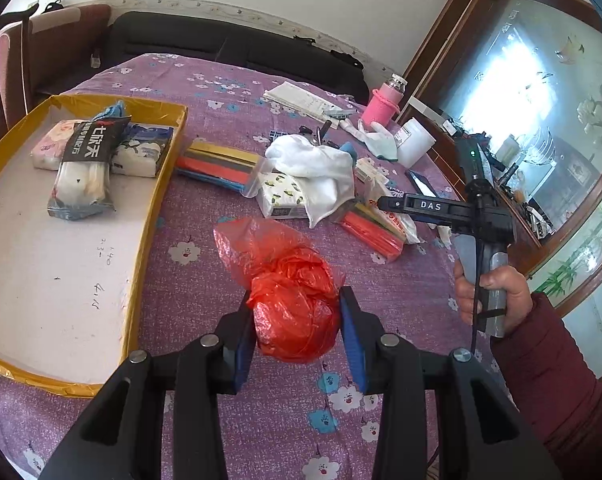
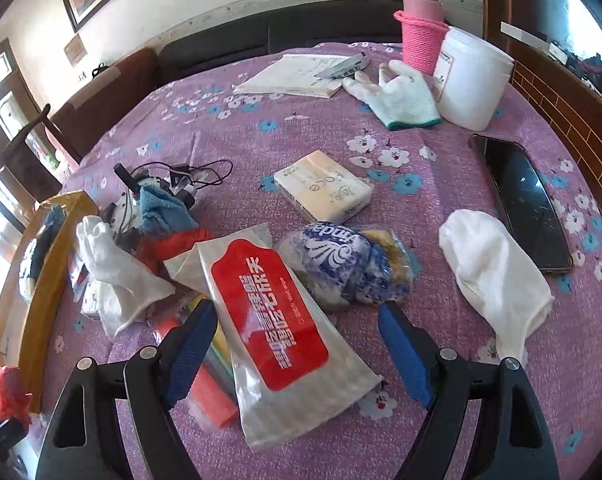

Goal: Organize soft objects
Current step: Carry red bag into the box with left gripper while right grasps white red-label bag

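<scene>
The left gripper hid the lower sides of the red bag, a crumpled, shiny ball pinched between its jaws above the counter. The right gripper's jaws stood wide, empty, over a wipes pack, its near end partly blurred.

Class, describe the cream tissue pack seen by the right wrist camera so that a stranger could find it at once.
Start at the purple flowered tablecloth and go to its middle. There the cream tissue pack lies flat and alone, beyond the blue and white wrapped bundle. Unlike the long silver pack with the red label, it is small, pale and brick-shaped.
</scene>
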Available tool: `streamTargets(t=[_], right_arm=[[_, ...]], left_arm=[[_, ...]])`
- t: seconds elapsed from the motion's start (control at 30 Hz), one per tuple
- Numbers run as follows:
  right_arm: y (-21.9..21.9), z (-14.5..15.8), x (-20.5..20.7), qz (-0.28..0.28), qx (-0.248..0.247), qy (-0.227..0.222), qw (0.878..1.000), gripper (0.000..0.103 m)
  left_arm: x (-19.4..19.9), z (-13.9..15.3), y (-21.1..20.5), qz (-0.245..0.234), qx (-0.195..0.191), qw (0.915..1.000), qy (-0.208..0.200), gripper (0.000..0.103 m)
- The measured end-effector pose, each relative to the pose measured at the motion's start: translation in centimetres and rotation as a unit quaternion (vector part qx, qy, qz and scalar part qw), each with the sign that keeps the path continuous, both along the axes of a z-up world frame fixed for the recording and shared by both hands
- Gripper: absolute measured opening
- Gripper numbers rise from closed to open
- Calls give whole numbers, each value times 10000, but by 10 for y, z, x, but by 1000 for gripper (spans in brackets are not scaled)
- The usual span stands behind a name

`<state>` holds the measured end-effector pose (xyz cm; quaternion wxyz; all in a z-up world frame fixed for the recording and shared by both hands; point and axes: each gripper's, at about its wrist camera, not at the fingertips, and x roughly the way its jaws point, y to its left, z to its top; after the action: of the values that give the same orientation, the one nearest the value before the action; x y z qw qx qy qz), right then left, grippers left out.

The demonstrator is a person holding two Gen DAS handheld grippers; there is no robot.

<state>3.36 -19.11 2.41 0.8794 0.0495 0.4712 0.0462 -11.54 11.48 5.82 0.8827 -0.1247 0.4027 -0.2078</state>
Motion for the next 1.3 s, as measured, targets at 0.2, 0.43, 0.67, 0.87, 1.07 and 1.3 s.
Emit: streamTargets(t=[0.2,0.43,0.67,0.87,1.07,1.3], right_arm=[[-2,-4,-5,-148,122,9,9998,55],[-14,39,-37,-287,538,-408,9973,53],[36,82,-50,247,657,-776,9945,28],[68,93,-52,571,410,-1025,9922,21],[51,70,-65,630,422,-585,9954,65],[103,8,-60,973,390,195,9943,65]], left_arm=[[0,3,12,87,-114,9999,15,37],[4,26,73,468,-420,9980,-35,37],[33,37,152,1298,58,9915,97,37],[44,35,194,1605,18,9867,248,37],[37,23,194,1557,-216,9872,270,37],[40,19,180,1433,-207,9889,326,37]])
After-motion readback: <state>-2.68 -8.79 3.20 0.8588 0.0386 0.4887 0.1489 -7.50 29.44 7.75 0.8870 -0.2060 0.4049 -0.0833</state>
